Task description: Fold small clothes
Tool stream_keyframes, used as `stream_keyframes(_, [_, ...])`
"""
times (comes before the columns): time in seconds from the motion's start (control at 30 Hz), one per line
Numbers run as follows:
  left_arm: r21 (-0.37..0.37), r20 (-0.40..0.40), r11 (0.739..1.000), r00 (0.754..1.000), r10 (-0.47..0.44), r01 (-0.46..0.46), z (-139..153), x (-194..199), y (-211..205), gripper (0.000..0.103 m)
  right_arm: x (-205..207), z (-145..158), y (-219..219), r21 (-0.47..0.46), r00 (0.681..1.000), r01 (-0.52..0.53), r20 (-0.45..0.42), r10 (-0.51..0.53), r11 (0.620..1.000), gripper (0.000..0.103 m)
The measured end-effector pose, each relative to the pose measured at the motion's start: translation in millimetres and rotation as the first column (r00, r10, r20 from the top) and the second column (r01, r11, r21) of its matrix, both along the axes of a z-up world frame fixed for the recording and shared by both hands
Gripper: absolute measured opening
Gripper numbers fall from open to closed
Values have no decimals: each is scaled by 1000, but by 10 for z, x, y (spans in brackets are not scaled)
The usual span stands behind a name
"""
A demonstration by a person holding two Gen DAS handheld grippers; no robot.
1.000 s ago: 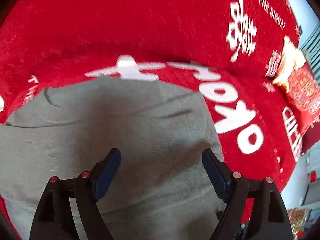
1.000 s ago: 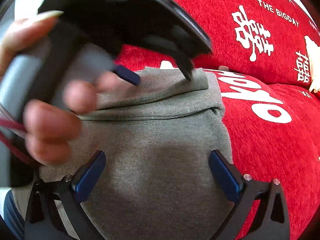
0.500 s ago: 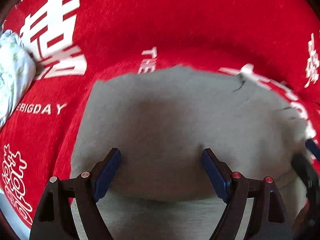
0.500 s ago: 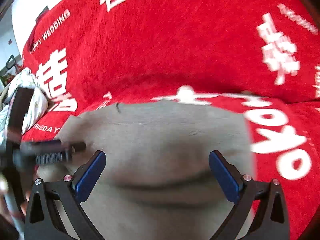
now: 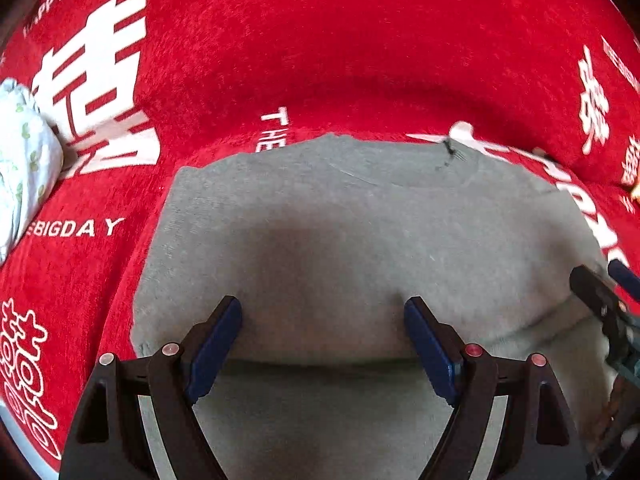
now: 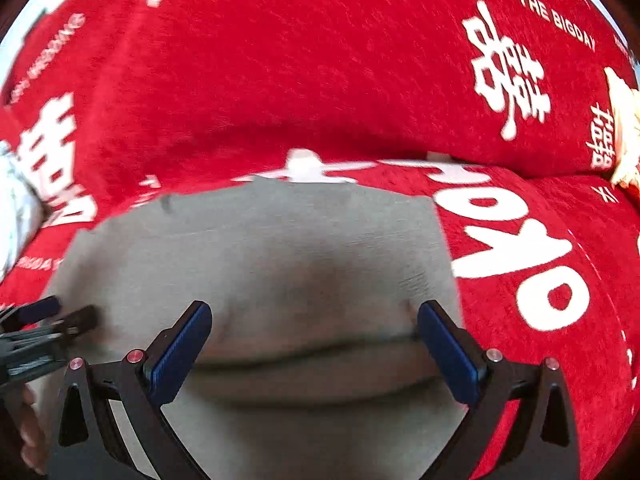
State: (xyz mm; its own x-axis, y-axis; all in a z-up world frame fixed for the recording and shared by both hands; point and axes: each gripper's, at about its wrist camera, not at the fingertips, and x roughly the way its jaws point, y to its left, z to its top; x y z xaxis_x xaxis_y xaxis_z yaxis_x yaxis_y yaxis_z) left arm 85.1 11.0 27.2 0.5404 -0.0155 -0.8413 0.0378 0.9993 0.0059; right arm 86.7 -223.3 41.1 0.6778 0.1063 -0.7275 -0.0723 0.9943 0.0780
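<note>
A grey knit garment [image 5: 360,216] lies folded on a red cover, with a horizontal fold crease close in front of both grippers. It also shows in the right wrist view [image 6: 280,248]. My left gripper [image 5: 323,312] is open and empty, its blue pads just above the cloth over its left part. My right gripper [image 6: 314,316] is open and empty over the garment's right part. Each gripper shows at the edge of the other's view: the right one [image 5: 600,292], the left one [image 6: 52,316].
The red cover [image 5: 340,48] with white lettering rises into a backrest behind the garment. A white patterned cloth [image 5: 24,160] lies at the far left. A cream-coloured object [image 6: 622,128] sits at the far right.
The left gripper has swung off the garment's right side to its left part. Both grippers now hover side by side over the folded garment, still open.
</note>
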Motion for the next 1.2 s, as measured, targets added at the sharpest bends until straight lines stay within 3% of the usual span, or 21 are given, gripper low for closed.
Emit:
stream_keyframes(0.1, [32,32,999,999,-18,17,4,-140,-68,84,-116,-109,204,-21,997,-55,-51,53,998,103])
stream_keyframes(0.2, [17,33,999,999,-34,33,16,-233,-67,84,-171,-322,268,-60,991,-53,-129,45,997,102])
stream_keyframes(0.23, [17,31,999,999,-39,38,15,-262,-69,84,-218,-324,297,-87,994,-56,-97,47,995,102])
stream_keyframes(0.43, [-19,-3,999,999,-41,41,-92,-419,-25,84,-230,-343,278,-91,993,-46,-113,35,995,102])
stream_keyframes(0.63, [-21,13,999,999,-40,40,-106,-594,-6,85,-366,-311,306,-104,994,-24,-111,12,994,102])
stream_keyframes(0.73, [-25,-6,999,1000,-24,24,-140,-645,9,103,-473,-310,307,-108,995,-19,-102,8,994,102])
stream_keyframes(1.2, [-20,106,999,994,-25,27,-166,-1173,33,103,-1013,-332,288,-104,1000,-10,-1,10,995,102])
